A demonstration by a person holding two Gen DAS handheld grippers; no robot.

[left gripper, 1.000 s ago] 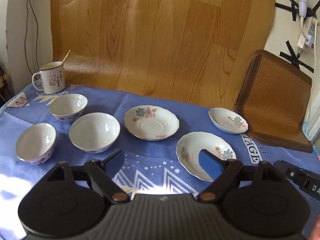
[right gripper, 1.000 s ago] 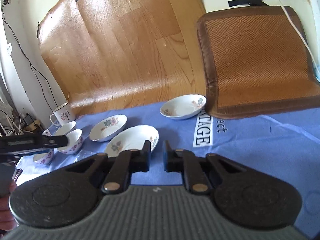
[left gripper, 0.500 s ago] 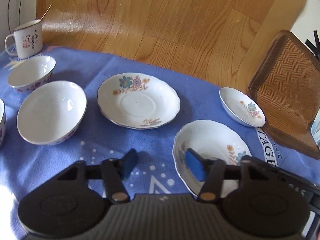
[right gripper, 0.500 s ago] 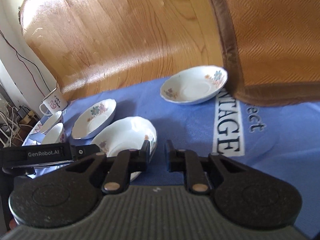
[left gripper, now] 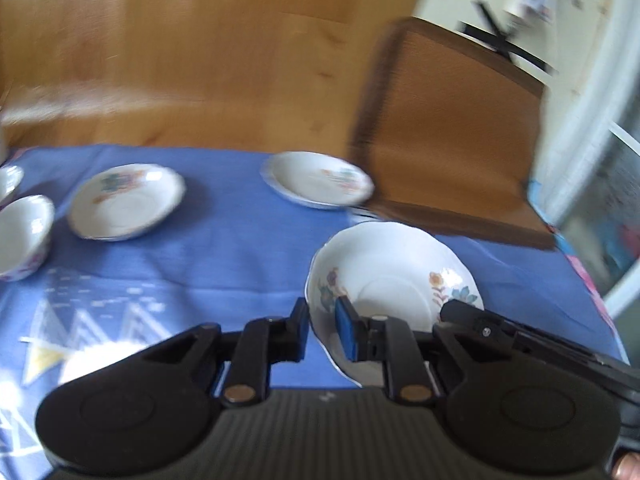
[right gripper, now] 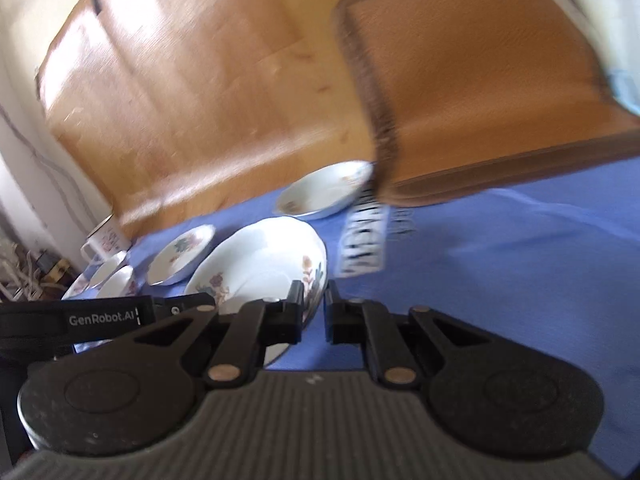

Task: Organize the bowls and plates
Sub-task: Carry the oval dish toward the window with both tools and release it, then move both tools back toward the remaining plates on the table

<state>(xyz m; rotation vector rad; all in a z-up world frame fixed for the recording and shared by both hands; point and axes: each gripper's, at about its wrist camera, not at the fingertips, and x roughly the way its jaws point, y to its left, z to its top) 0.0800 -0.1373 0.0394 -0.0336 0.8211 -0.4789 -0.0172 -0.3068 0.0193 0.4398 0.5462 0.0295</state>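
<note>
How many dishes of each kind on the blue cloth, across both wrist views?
Floral plates: 3 — held one, middle, far.
Small bowls: 2 —.
Mug: 1.
Total: 6.
Left hand-held gripper is clamped on the near plate's rim.

White nearest plate (left gripper: 400, 280) with a thin dark rim line, painted with purple, orange and blue flowers. White second plate (left gripper: 128, 204) with a blue-green flower and orange sprigs. White far plate (left gripper: 320, 178) with a faint orange and green bloom. White bowl (left gripper: 22, 232) with small purple marks outside. Blue tablecloth (left gripper: 224, 256) with white triangles, dots and a yellow patch, plus white block lettering (right gripper: 364, 240). Brown woven mat (left gripper: 452, 136) with a darker brown border. Honey-coloured wood-grain sheet (left gripper: 200, 48) behind. White mug (right gripper: 106, 238) with pink print. Black claws, blue pad (left gripper: 345, 332) on the left one.
</note>
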